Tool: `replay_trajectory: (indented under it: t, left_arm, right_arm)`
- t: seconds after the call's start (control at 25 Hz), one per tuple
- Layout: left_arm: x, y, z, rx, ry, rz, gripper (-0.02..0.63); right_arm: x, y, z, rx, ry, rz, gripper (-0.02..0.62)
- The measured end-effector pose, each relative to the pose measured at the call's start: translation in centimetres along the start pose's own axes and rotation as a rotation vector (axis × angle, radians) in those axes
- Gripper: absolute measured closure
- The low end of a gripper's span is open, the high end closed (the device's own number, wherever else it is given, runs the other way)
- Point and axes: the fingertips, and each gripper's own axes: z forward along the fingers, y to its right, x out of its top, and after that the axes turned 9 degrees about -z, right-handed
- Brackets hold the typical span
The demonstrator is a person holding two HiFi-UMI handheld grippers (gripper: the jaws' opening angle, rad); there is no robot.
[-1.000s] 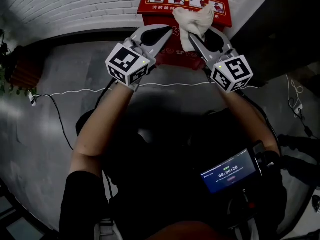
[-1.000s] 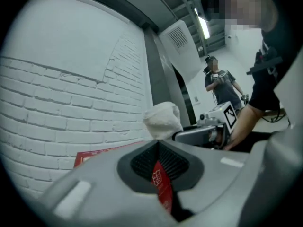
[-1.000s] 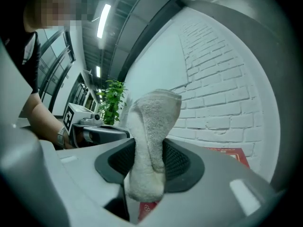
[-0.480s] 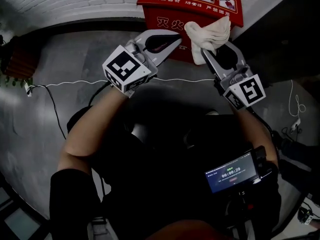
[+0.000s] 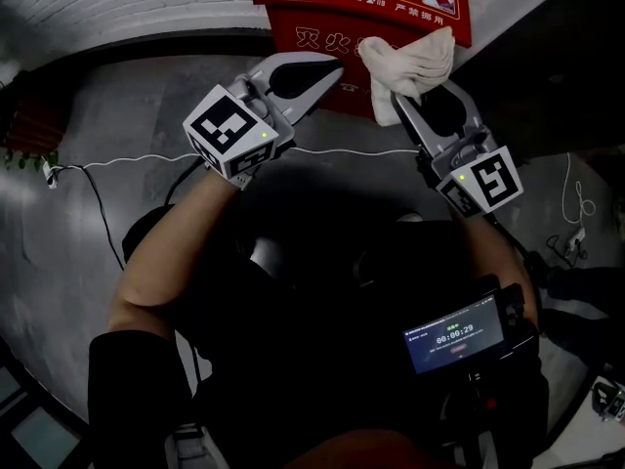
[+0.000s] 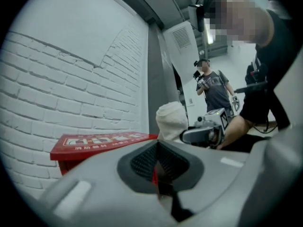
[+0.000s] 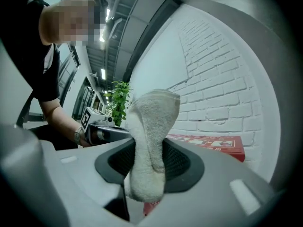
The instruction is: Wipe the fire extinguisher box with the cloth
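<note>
This is a shared hall or corridor in an industrial-style commercial building. A white-painted brick wall (image 6: pixel 71 89) meets a bare grey concrete floor (image 5: pixel 117 115). A red fire extinguisher box (image 5: pixel 312 13) with printed instruction panels on its lid stands on that floor against the wall. Overhead is an exposed ceiling with bright strip lights (image 7: pixel 103 37), and a white louvred vent panel (image 6: pixel 182 39) sits high up. A leafy green plant (image 7: pixel 118 100) stands farther along. A thin white cable (image 5: pixel 127 161) trails over the floor, and a second person (image 6: pixel 214 91) stands in the open space beyond.
</note>
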Motion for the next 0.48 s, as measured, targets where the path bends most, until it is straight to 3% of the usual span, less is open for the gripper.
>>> replay_trajectory:
  t: [0.32, 0.48]
  left_arm:
    - [-0.47, 0.38, 0.83, -0.009, -0.034, -0.038, 0.603]
    - [-0.58, 0.18, 0.85, -0.004, -0.03, -0.013, 0.601]
  right_arm:
    - [0.13, -0.56, 0.62, 0.034, 0.02, 0.012, 0.43]
    - [-0.43, -0.4, 0.66, 0.029, -0.004, -0.001, 0.43]
